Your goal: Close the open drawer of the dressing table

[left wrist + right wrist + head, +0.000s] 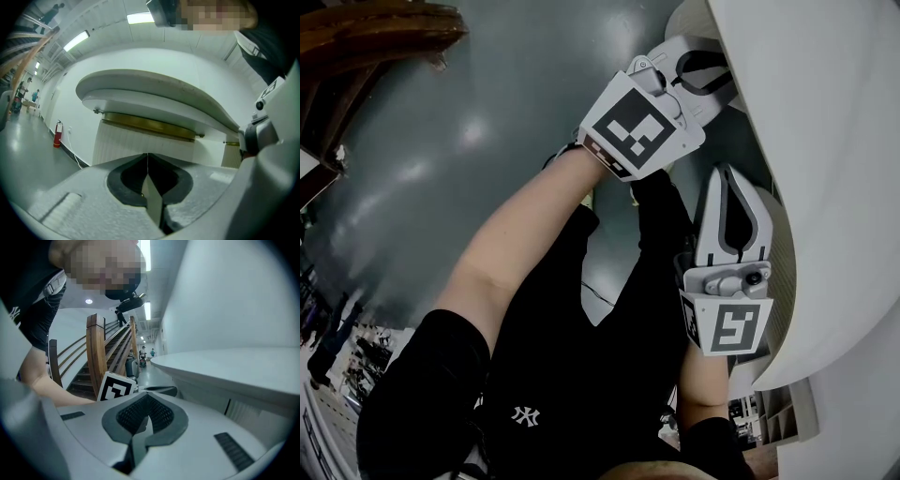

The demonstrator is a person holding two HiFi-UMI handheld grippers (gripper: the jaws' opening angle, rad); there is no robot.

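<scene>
Off to the left a wooden staircase (366, 37) climbs away, and a glossy grey-green floor (459, 141) spreads from it across the room. A red fire extinguisher (57, 133) stands at the foot of the far wall. A person in a black shirt (572, 375) faces the furniture with both bare forearms stretched forward, a tool in each hand.

The left gripper (148, 157) is held further out, its marker cube (637, 127) tilted upward. Its jaws are clenched tip to tip with nothing between them. They point at the dressing table (825, 159) and sit just beside the near rounded edge of its surface. I cannot tell whether they touch it.

The right gripper (146, 401) is nearer the person's body. Its jaws are also pressed together and empty. They run along the table's edge, close beside the ribbed front (780, 272).

The white dressing table fills the right side of the scene. Its oval surface overhangs a second white layer, and a brass-coloured strip (147, 125) runs below that, above the ribbed front. The drawer belongs to this front, under the surface's near edge. From here I cannot make out how far the drawer stands out.
</scene>
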